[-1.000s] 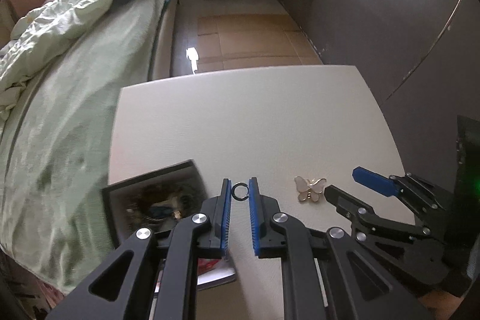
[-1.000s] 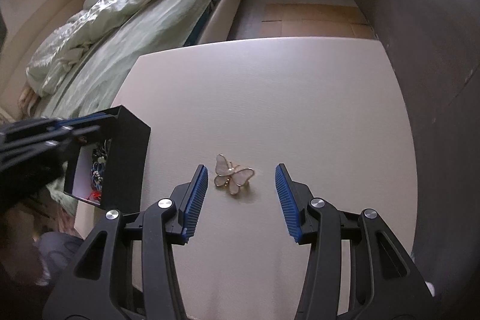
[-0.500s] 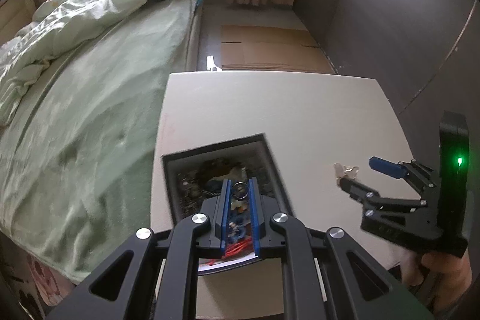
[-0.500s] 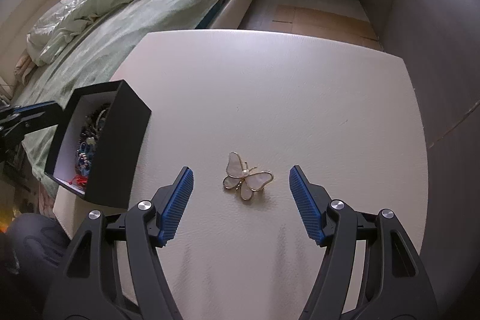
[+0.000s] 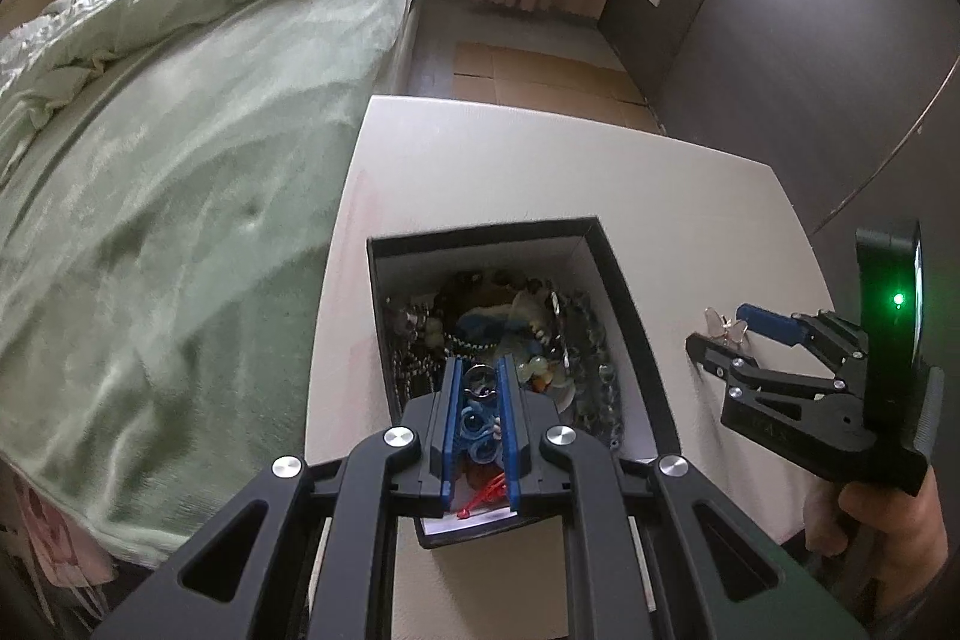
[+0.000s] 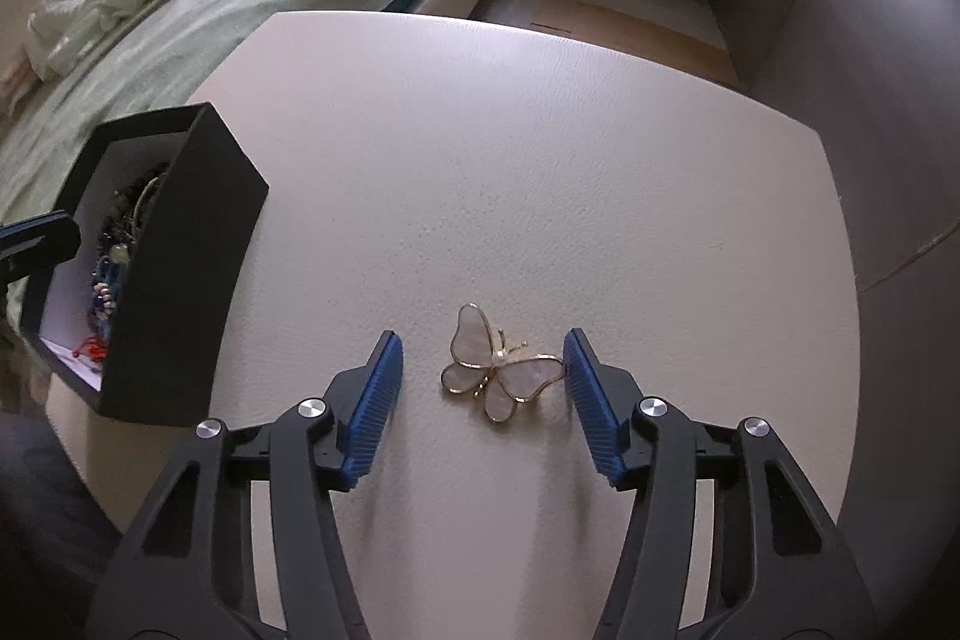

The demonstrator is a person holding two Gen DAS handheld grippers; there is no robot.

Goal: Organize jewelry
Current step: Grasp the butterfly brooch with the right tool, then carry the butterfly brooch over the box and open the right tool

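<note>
Left wrist view: bed [image 5: 180,148] with pale green cover along the left side; white table [image 5: 540,172] to its right. Black box [image 5: 624,280], open top, white lining, stands at the table's left edge, full of mixed beads and chains.

Left gripper [image 5: 478,382] points down over the near part of the box. Blue pads nearly together, clamped on a small metal ring [image 5: 478,377] held at the very tips. Ring is above the jewelry heap, not resting on it as far as can be told.

Right of the box, same view: right gripper [image 5: 723,334] low over the table, a hand [image 5: 870,514] on its grip at the frame's lower right. Green indicator lit on its housing.

Right wrist view: box [image 6: 174,280] at far left. Butterfly brooch [image 6: 501,367], pearly wings with gold outline, lies flat on the table [image 6: 540,130] between the two blue pads. Brooch sits off-centre: its right wingtip is at or just touching the right pad [image 6: 591,400]; clear gap to the left pad [image 6: 375,400]. Jaws are closing but not yet pressing the brooch from both sides; brooch not lifted.
</note>
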